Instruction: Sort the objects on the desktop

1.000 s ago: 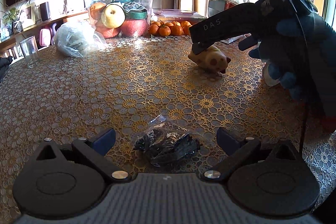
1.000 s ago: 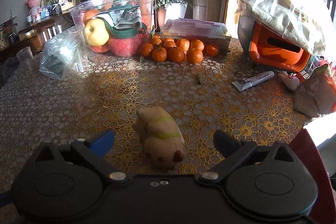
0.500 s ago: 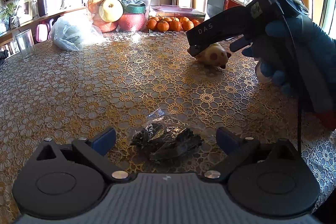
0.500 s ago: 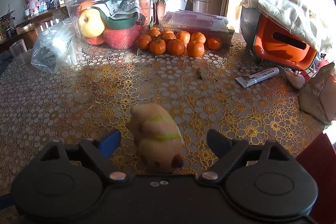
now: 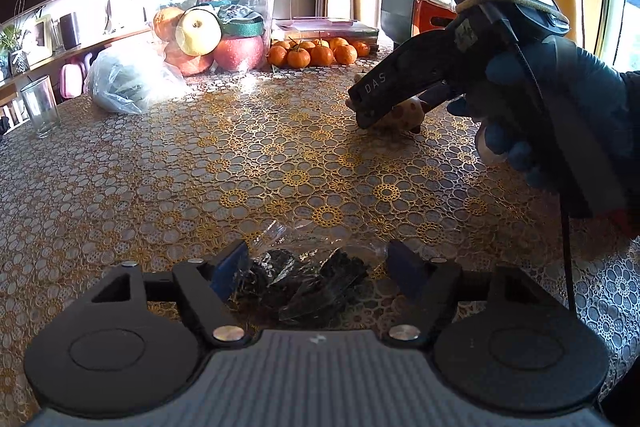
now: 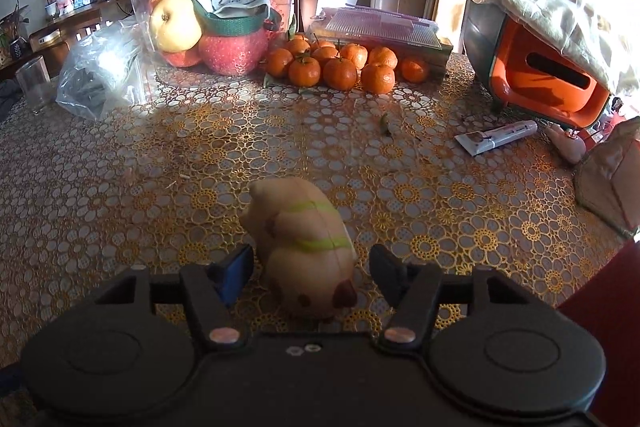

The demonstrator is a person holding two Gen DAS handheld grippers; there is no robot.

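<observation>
The left gripper [image 5: 318, 265] is a matte black plastic tool with two round, disc-shaped housings, a ribbed grey panel between them, and silver screw heads at the arm pivots; its fingers [image 5: 230, 269] carry dark blue pads. The right gripper [image 6: 310, 273] has the same black discs, silver screws and blue-padded fingers [image 6: 236, 273]. From the left wrist view, its black body bears white "DAS" lettering, a small green light and a thin black cable hanging down, with a blue-gloved hand [image 5: 532, 115] in a dark sleeve.
</observation>
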